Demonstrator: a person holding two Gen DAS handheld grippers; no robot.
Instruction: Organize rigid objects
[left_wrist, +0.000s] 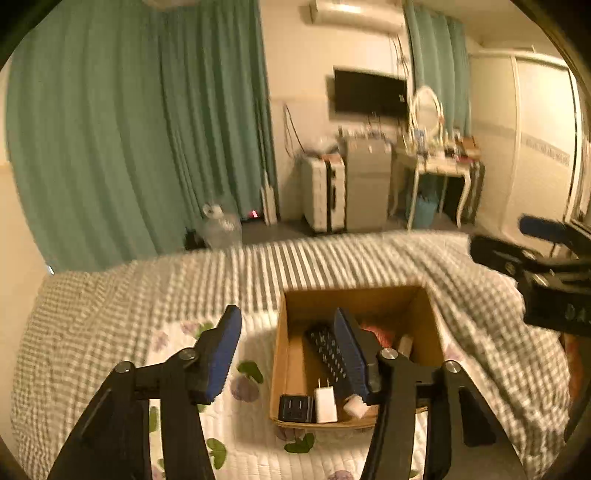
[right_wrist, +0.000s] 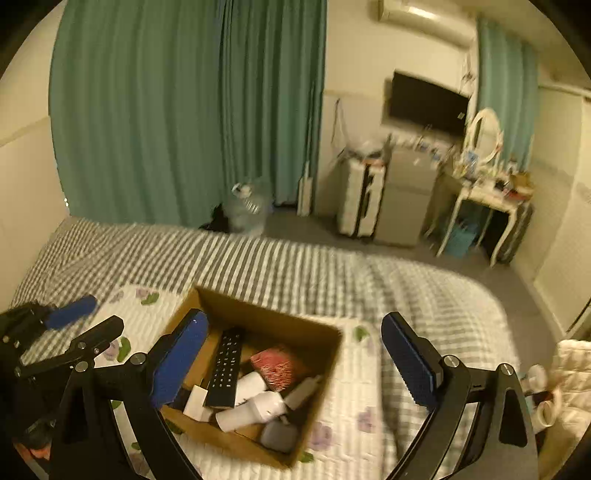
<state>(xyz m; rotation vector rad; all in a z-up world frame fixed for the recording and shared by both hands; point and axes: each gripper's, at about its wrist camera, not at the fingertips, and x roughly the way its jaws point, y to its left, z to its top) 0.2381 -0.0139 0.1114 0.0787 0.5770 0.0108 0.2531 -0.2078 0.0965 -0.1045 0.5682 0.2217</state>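
Observation:
An open cardboard box (left_wrist: 291, 306) (right_wrist: 325, 354) sits on the bed's floral quilt. In it lie a black remote (left_wrist: 327, 350) (right_wrist: 227, 365), a white plug adapter (left_wrist: 325, 404) (right_wrist: 195, 402), a black charger block (left_wrist: 295, 408), a red brush-like object (right_wrist: 277, 363), a white bottle (right_wrist: 251, 410) and a grey case (right_wrist: 279, 437). My left gripper (left_wrist: 286, 332) is open and empty above the box's left wall. My right gripper (right_wrist: 295, 341) is open and empty above the box. Each gripper shows at the edge of the other's view.
The bed has a checked and striped cover (left_wrist: 110, 314) (right_wrist: 277, 269). Beyond its foot are green curtains (left_wrist: 129, 129), a water jug (right_wrist: 247, 212), a suitcase (left_wrist: 323, 192), a small fridge (left_wrist: 367, 184) and a vanity table (right_wrist: 487, 195). White cloth lies at right (right_wrist: 576, 373).

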